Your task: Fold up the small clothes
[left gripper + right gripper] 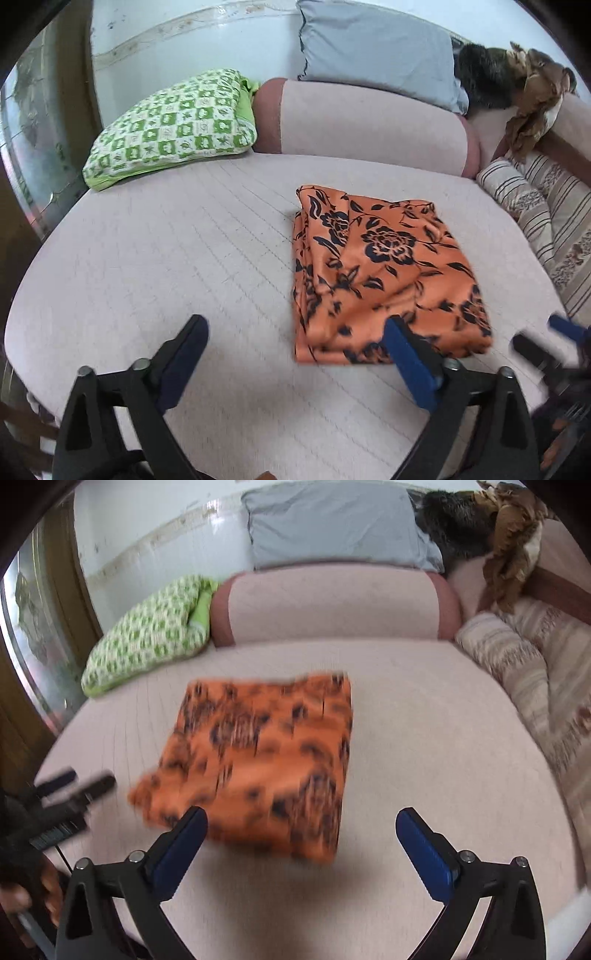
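On pink cushion [147, 258], folded orange cloth [380, 277] seemingly lies lengthwise away.

A pale pink quilted mattress [147, 258] fills the room's middle. At its far edge lies a long pink bolster [369, 122] with darker ends. Just left of the bolster, touching it, a green-and-white patterned pillow [173, 129] rests on the mattress. A grey-blue pillow [373, 48] leans on the wall behind the bolster. Right of the bolster sit a dark furry bundle [484, 77] and a crumpled brown cloth [532, 103]; below those, a striped beige cushion [517, 195].
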